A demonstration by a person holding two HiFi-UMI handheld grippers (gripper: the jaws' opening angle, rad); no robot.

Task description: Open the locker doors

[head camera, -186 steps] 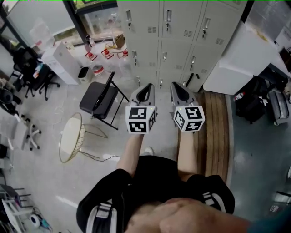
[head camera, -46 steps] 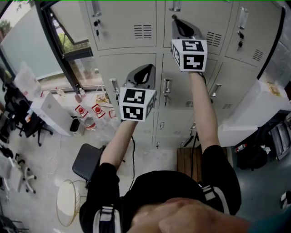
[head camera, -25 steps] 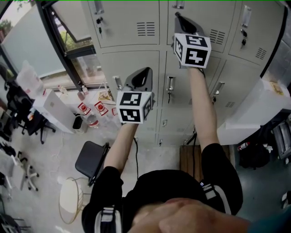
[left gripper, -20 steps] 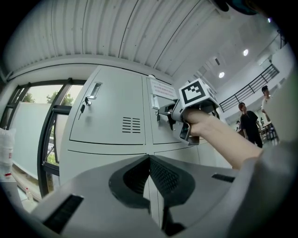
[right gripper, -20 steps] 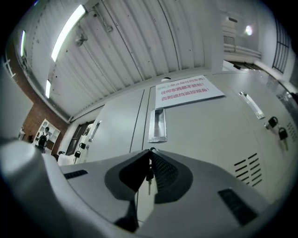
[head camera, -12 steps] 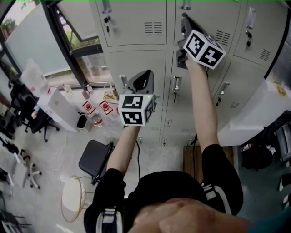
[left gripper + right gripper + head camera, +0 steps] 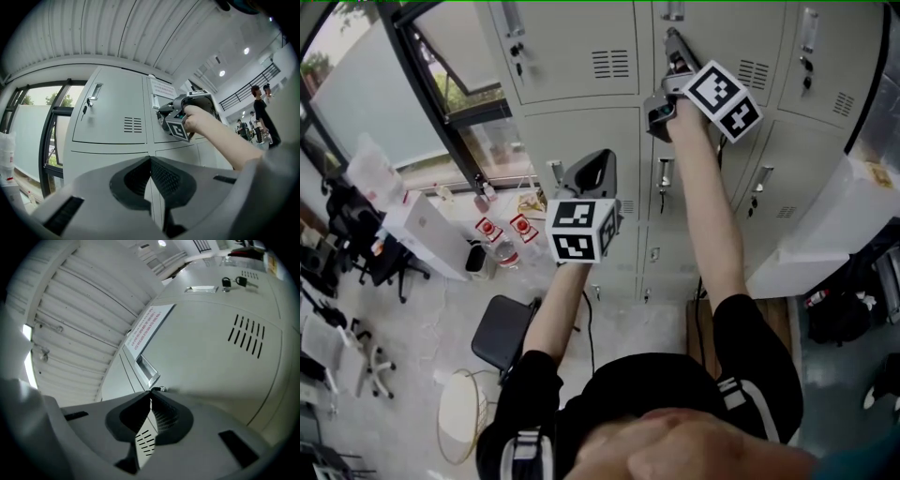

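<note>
Locker doors — pale grey, vented, shut

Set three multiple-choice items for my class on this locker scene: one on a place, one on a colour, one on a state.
1. Where is the right claw?
A) at an upper locker door
B) at a bottom locker door
C) down by the floor

2. What colour are the lockers?
A) red
B) light grey
C) blue

3. How is the left claw?
A) wide open
B) shut on a bottle
C) shut and empty

Answers:
1 A: its tips meet on the key just below that door's handle.
2 B: every door is light grey.
3 C: its jaws are together with nothing between them.
</note>
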